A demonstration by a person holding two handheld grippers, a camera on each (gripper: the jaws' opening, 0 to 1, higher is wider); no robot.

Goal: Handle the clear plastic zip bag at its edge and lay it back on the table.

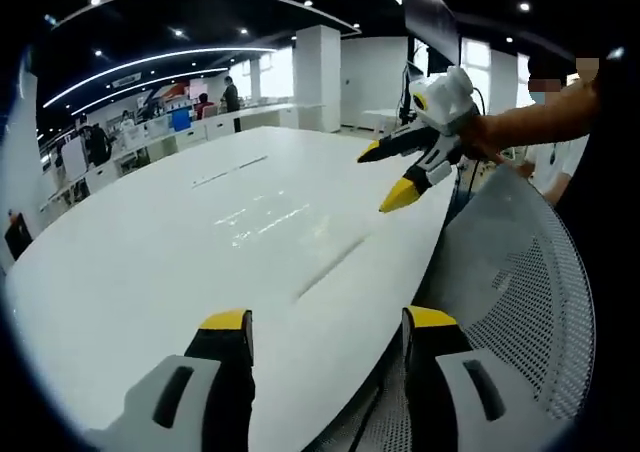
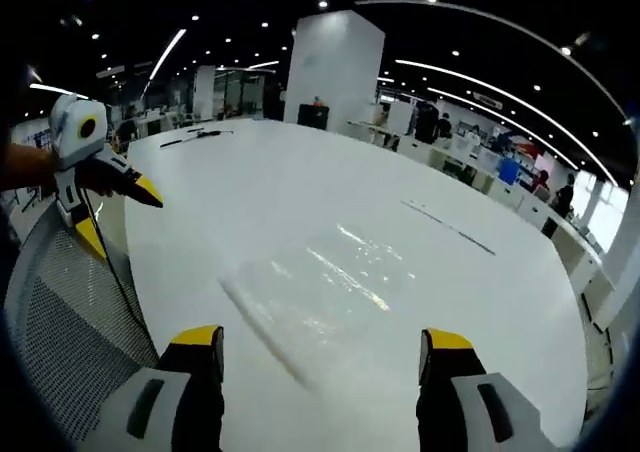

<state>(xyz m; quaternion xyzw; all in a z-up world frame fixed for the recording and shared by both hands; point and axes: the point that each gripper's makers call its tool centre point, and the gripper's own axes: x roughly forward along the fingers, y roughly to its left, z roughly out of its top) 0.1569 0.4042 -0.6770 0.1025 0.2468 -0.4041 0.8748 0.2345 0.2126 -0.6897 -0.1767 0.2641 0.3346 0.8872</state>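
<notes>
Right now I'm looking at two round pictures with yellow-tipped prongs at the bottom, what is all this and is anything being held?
No robot here: a person holds a two-jaw tool in each hand, and a fisheye camera rides on each. In the left gripper view, the left gripper rises from the bottom, jaws apart and empty; the right gripper shows at upper right, in the person's hand, also open. The right gripper view looks along the right gripper's own jaws, with the left gripper at its left edge. On the white table lies a clear plastic zip bag, flat, untouched. A grey mesh chair back stands beside the table. Nothing is held.
</notes>
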